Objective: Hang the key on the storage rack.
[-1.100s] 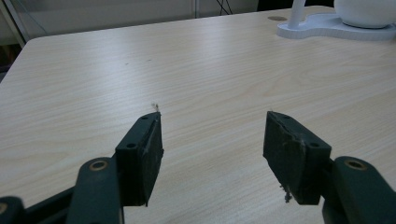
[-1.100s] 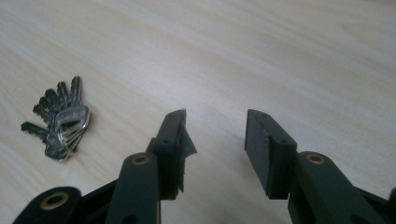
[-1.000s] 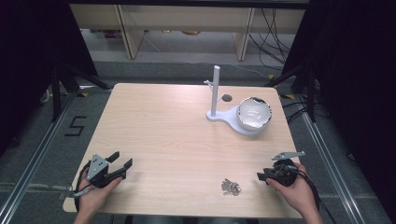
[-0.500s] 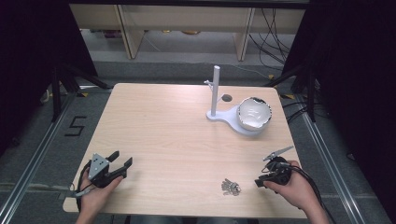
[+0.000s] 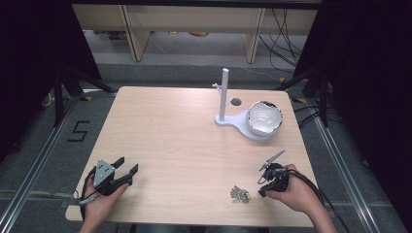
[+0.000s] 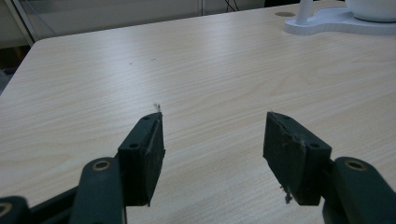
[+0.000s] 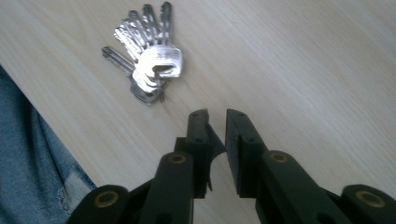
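From above, my left gripper [image 5: 127,171] rests near the table's [image 5: 170,131] front left corner, my right gripper [image 5: 262,187] beside a bunch of keys [image 5: 239,194] near the front edge. Left gripper view: jaws wide apart. Right gripper view: jaws nearly closed, empty, near the keys [image 7: 147,65].

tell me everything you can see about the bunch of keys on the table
The bunch of keys is a handful of silvery metal keys, shiny and much alike, joined at their heads and fanned out like a hand of cards, blades spread apart. It lies flat on the pale wood table, near the front edge on the person's right side. Nothing grips or touches it: the right gripper points toward it with its jaws nearly together, just short of the keys.
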The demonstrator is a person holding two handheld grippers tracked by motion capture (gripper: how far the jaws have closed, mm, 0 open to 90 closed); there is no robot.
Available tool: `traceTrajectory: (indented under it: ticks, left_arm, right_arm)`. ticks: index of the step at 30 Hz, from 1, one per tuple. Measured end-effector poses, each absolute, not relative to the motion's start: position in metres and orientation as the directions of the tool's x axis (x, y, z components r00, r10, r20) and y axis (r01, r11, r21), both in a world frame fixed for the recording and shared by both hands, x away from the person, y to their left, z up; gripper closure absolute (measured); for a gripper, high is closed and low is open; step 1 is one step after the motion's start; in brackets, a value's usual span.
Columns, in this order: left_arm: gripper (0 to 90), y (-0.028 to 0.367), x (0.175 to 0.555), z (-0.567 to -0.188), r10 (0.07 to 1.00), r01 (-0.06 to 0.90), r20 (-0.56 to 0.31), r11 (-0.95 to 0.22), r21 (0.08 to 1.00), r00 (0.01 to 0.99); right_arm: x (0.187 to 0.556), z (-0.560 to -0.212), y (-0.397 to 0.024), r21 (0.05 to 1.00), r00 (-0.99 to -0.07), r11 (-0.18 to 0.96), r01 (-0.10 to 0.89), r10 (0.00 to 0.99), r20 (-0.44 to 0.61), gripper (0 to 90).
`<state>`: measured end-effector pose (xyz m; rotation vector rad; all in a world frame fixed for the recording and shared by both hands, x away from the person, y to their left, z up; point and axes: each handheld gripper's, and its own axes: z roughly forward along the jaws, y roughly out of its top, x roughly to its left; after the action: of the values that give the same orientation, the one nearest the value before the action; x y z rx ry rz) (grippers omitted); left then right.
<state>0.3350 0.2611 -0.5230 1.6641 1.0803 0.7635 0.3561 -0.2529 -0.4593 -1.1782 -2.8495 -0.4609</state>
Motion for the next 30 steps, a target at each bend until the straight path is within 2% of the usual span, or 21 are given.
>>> traceTrajectory:
  ticks: [7, 17, 19, 30]
  left_arm:
    - [38.0, 0.261, 0.336, -0.523, 0.911, 0.299, -0.010, -0.125, 0.946, 0.412]
    - [38.0, 0.261, 0.335, -0.523, 0.911, 0.304, -0.006, -0.132, 0.944, 0.413]
    - [38.0, 0.261, 0.336, -0.523, 0.909, 0.300, -0.014, -0.122, 0.946, 0.416]
    - [37.9, 0.261, 0.335, -0.524, 0.908, 0.297, -0.013, -0.124, 0.947, 0.420]
  right_arm:
    - [0.356, -0.460, -0.240, 0.229, -0.766, 0.732, 0.642, 0.623, 0.160, 86.6]
    - [0.359, -0.460, -0.226, 0.179, -0.800, 0.780, 0.599, 0.578, 0.162, 83.0]
    - [0.361, -0.461, -0.223, 0.172, -0.828, 0.810, 0.560, 0.539, 0.156, 82.8]
    - [0.365, -0.465, -0.215, 0.118, -0.832, 0.825, 0.552, 0.538, 0.136, 83.9]
